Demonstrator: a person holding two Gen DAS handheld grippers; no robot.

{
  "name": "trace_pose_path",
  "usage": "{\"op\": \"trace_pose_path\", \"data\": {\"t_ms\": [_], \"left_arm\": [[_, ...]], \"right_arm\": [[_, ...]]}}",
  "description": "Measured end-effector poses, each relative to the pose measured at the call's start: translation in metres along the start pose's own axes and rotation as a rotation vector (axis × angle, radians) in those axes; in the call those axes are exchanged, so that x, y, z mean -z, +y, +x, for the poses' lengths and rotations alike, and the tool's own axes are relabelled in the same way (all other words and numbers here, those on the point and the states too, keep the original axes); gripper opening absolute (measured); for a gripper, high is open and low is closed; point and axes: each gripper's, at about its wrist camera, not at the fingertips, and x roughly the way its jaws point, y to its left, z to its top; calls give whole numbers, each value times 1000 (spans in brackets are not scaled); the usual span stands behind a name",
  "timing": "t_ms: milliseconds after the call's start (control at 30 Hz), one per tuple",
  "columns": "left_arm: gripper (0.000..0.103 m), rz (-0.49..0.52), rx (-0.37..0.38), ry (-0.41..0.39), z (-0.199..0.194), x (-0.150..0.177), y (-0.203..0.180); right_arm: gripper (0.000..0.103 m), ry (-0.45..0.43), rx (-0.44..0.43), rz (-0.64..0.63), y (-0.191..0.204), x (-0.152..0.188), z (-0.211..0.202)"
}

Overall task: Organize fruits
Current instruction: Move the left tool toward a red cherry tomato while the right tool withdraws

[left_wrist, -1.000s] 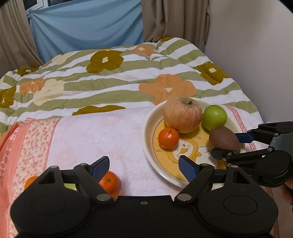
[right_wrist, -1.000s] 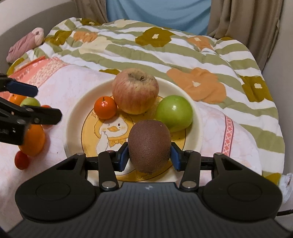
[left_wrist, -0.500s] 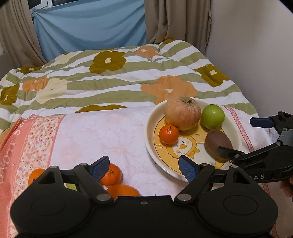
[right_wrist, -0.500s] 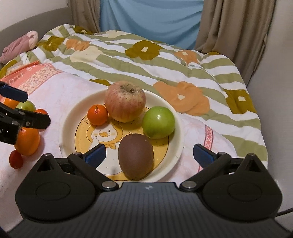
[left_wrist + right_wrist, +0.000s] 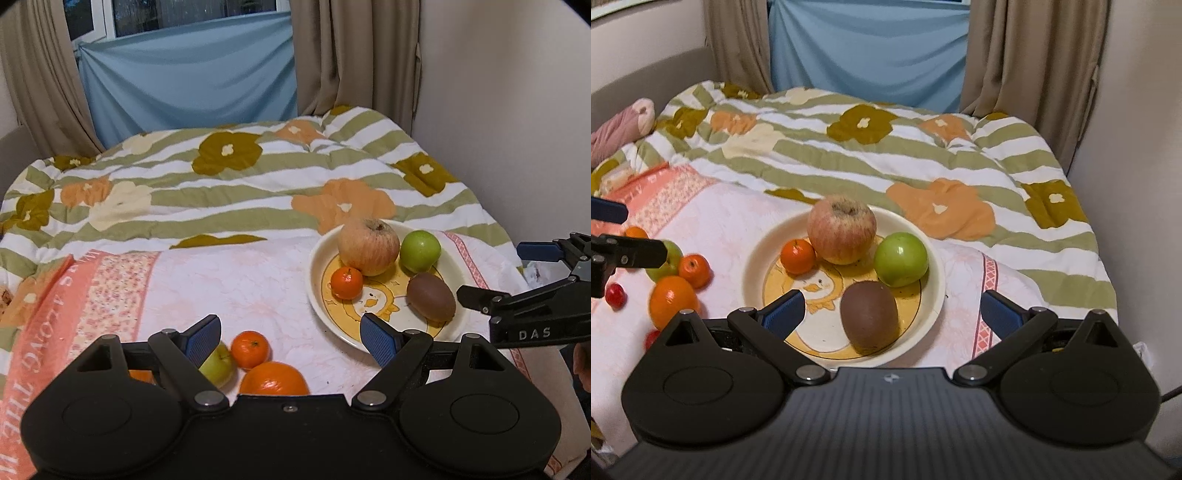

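1. Right tongs [image 5: 892,314]: spread as wide as they go, nothing gripped; blue pads flank the plate's near rim, clear of every fruit.
2. Left tongs [image 5: 291,336]: well open, empty; poised above the loose fruit on the bed.
3. Plate [image 5: 936,273]: cream, with a yellow duck drawing in the middle, lying on a pink patterned cloth [image 5: 731,221] spread over the bed.
4. On the plate, clock-wise by the right wrist view: big reddish apple [image 5: 842,230] at 12 o'clock, green apple [image 5: 901,258] at 3 o'clock, brown kiwi [image 5: 868,315] at 6 o'clock, small tangerine [image 5: 798,255] at 10 o'clock.
5. Tangerine touching the reddish apple; kiwi lying on its side just beside the green apple, free of both pads.
6. Off the plate at its 9 o'clock, on the cloth: large orange [image 5: 672,299], a second small tangerine [image 5: 695,270], a pale green fruit [image 5: 666,264] partly hidden behind the left tongs' finger, and a small red fruit [image 5: 615,294].
7. Same loose group in the left wrist view: orange [image 5: 274,378] at the lower edge, tangerine [image 5: 250,349] just behind it, green fruit [image 5: 216,363] at its 9 o'clock.
8. Beyond the cloth at 12 o'clock: green-striped flowered quilt [image 5: 236,192], then beige curtains and a blue sheet hung at the window.
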Motion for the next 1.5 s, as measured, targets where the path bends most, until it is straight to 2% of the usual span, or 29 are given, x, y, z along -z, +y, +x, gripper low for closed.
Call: {"op": "trace_pose_path", "data": {"t_ms": [367,467,733,900,1167,1500], "left_arm": [[86,38,18,-85,-62,17,46],[89,41,23,-108,-78,23,65],[99,83,37,-142,-96,38,107],[100,106,61,-118,-90,50,128],[99,157,135,-55,-59,76,153],[84,233,195,14,-4,104,161]], "right_arm": [[103,-33,92,112,33,-16,-67],[103,-47,115,145,50,-22,-84],[103,-61,102,235,96,-23,-105],[103,-48,100,274,125,-17,-106],[103,-2,110,307,169,11,-88],[103,45,102,321,208,42,-45]]}}
